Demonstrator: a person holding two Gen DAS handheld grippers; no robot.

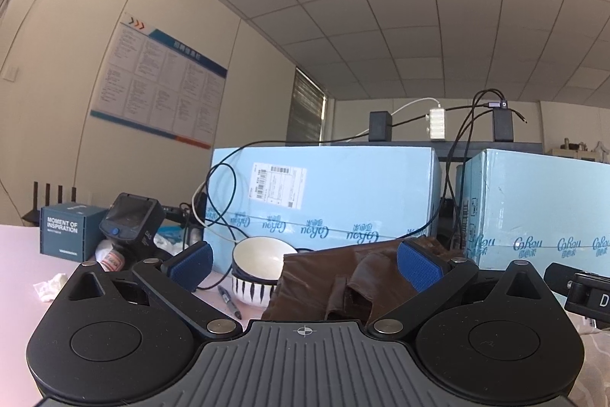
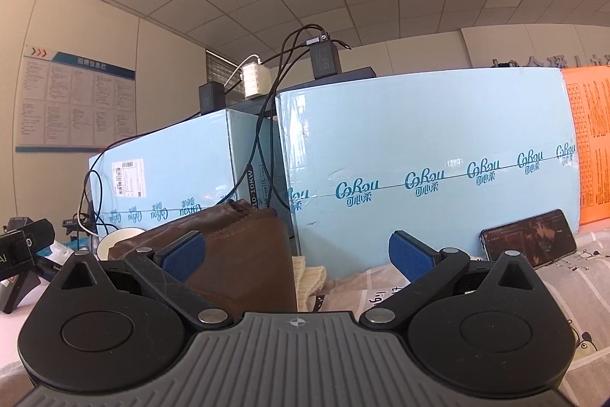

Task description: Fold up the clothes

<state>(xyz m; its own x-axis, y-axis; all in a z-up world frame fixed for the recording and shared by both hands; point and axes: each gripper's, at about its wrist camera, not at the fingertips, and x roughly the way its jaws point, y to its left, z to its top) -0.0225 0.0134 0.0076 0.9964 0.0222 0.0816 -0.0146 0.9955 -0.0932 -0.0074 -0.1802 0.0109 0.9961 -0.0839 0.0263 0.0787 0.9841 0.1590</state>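
Folded brown leather-like garment [image 1: 343,277] lying in a low pile toward the far edge of the surface, long axis across the view, parallel to the pale blue cardboard cartons [image 1: 324,193] behind it; near end facing the cameras, which way it points not clear. Touching or just short of the cartons; cannot tell which. Left hand-held gripper [image 1: 305,264] wide open, blue pads [image 1: 192,264] apart, holding nothing, hovering just before the garment. Right hand-held gripper [image 2: 297,252] likewise wide open and empty, garment's right end [image 2: 244,266] between its fingers but not pinched. Cream knitted cloth [image 2: 310,277] tucked just beside that end. White bowl with black stripes [image 1: 259,269] just left of the garment, black pen [image 1: 230,300] in front of it. Dark smartphone [image 2: 530,239] propped against the right carton. Pink surface [image 1: 23,254] on the left, printed pale fabric [image 2: 553,292] on the right. White office walls, wall poster [image 1: 160,82], tiled ceiling. Open room only at the near edge; cartons and cables closing off the far edge.
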